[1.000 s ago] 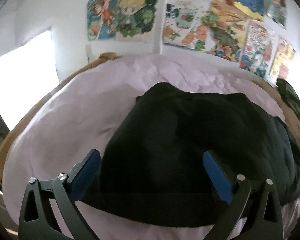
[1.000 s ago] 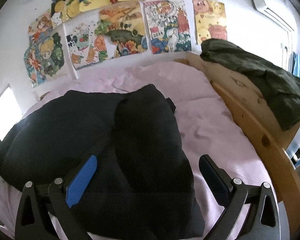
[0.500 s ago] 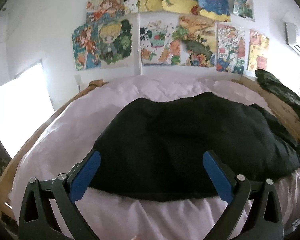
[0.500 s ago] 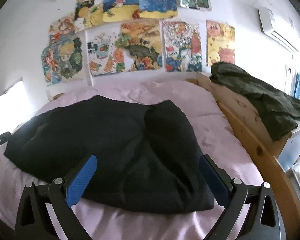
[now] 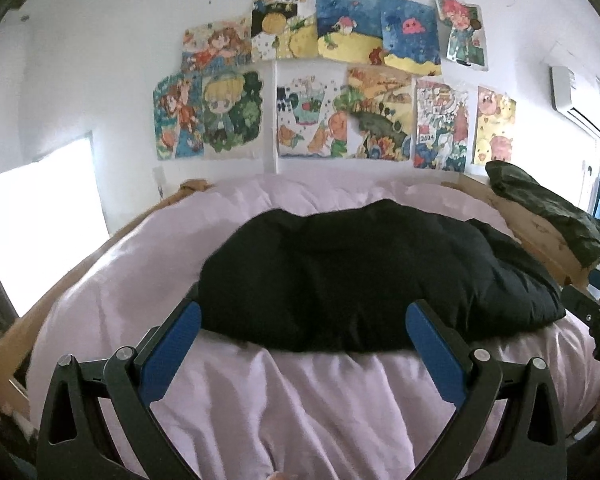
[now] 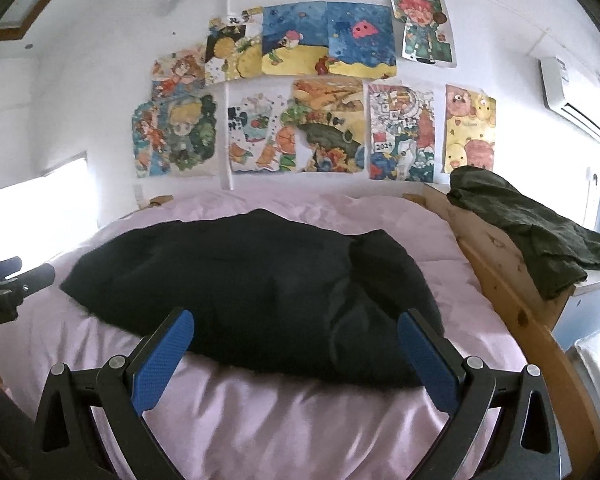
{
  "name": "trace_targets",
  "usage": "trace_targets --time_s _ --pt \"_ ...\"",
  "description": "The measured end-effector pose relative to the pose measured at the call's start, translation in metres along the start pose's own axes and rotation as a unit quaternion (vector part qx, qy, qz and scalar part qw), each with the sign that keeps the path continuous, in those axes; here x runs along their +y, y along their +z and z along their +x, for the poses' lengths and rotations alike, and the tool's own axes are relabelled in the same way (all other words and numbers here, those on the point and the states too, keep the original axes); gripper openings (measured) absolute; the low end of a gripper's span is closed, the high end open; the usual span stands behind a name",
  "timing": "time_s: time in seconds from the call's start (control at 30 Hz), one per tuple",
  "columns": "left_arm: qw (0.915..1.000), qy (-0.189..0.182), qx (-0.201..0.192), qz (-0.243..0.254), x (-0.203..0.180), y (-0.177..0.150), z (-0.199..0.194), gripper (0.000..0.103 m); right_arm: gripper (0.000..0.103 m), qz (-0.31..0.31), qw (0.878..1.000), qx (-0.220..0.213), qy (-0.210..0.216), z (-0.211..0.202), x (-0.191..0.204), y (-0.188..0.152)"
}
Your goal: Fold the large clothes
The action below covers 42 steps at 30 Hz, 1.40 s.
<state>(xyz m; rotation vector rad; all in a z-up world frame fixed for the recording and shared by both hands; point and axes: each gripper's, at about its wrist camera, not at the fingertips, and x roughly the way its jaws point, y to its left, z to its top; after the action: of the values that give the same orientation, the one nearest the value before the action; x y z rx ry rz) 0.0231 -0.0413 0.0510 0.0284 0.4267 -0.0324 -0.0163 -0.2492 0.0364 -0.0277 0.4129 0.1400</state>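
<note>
Black garment (image 5: 364, 276) lies folded in a thick bundle across the middle of the pink bedsheet (image 5: 300, 408). I hold my left gripper (image 5: 302, 322) and right gripper (image 6: 294, 326) above its near edge, both spread wide and empty.

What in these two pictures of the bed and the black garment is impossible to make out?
- Black garment: its type and its folds are lost in flat darkness, in both views.
- Window: blown out white in the left view, nothing shows beyond it.
- Green cloth on the wooden bed frame: crumpled, its kind unclear, right view.
- Right tongs: cut off by the left view's edge.
- Bed's near edge: hidden behind the left tongs.
</note>
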Motion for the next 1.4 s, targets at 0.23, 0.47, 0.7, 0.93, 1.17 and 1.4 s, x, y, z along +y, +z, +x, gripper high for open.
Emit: trace_targets --time_s 0.23,0.47,0.7,0.93,1.17,1.4 --pt "0.9999 -0.010 -0.003 0.008 -0.005 -0.015 -0.018 0.101 0.103 -0.001 1.000 0.007 0.023 -0.022 0.020 -0.016" --pt "0.9997 -0.020 0.015 -0.006 -0.004 -0.035 -0.030 0.101 0.103 0.000 1.000 0.016 0.027 -0.037 0.032 -0.032" --pt "0.9997 -0.021 0.010 -0.009 -0.004 -0.043 -0.044 0.101 0.103 0.004 1.000 0.017 0.009 -0.043 0.031 -0.037" --pt "0.9996 -0.019 0.009 0.018 -0.013 -0.047 -0.042 0.101 0.103 0.003 1.000 0.025 0.004 -0.035 0.031 -0.039" --pt "0.9996 -0.018 0.009 0.021 -0.017 -0.049 -0.041 0.101 0.103 0.005 1.000 0.027 0.005 -0.034 0.031 -0.040" --pt "0.9996 -0.016 0.009 0.021 -0.020 -0.049 -0.041 0.101 0.103 0.005 1.000 0.028 0.004 -0.033 0.032 -0.041"
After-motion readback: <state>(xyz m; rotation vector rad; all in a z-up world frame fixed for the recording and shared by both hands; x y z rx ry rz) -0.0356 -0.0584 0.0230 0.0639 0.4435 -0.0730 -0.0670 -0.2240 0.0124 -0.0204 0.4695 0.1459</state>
